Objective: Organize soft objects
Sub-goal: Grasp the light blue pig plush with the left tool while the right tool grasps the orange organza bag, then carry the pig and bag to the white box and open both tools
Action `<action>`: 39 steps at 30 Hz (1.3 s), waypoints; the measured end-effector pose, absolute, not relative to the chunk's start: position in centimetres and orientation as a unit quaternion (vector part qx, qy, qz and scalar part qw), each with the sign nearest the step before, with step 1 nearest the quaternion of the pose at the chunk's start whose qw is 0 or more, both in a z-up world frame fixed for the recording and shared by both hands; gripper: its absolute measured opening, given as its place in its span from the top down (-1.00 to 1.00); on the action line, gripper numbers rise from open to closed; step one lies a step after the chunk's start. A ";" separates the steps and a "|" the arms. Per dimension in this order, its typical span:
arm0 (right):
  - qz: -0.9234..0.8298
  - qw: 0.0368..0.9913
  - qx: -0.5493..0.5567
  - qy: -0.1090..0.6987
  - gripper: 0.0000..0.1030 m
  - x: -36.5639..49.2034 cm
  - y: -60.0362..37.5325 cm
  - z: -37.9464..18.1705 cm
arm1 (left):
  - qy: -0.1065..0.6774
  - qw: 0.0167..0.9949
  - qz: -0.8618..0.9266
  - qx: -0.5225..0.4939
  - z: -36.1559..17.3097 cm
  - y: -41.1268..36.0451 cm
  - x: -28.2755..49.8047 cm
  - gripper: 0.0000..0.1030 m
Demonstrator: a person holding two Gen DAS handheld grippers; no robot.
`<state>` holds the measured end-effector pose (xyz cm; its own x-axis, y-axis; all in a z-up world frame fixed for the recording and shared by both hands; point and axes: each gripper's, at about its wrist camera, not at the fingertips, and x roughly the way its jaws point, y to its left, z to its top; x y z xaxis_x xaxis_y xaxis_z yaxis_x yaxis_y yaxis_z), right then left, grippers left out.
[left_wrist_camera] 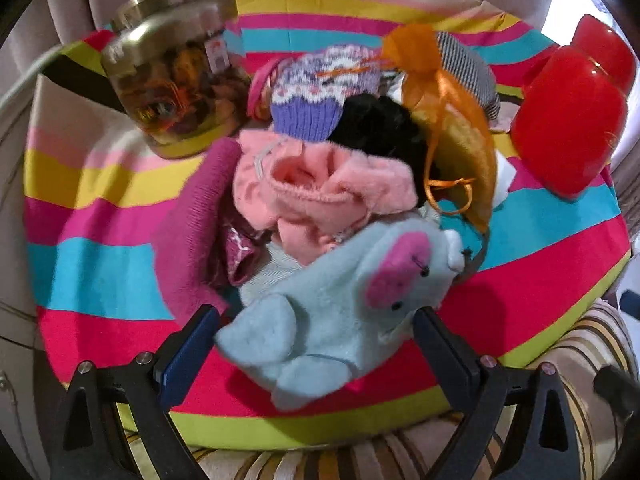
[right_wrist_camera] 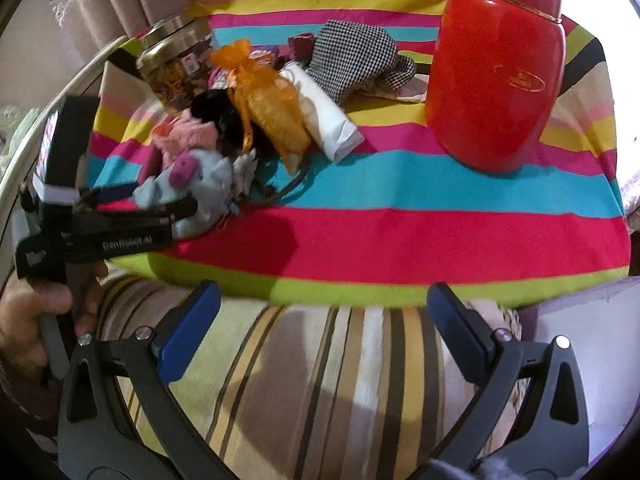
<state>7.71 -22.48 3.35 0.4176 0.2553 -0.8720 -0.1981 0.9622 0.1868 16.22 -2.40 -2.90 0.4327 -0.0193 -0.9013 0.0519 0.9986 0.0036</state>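
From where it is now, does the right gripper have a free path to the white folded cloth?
Probably yes. The right gripper is open at the table edge, and only bare striped tablecloth lies between it and the white folded cloth.

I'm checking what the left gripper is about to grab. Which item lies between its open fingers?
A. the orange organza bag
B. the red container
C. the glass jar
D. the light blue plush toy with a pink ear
D: in the left wrist view the left gripper is open, its fingers on either side of the light blue plush toy at the near edge of the pile.
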 end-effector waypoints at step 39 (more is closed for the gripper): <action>0.164 0.874 -0.062 0.453 0.61 17.1 -17.2 3.5 | 0.485 0.844 -0.175 -0.150 -0.1 -0.3 7.0 0.69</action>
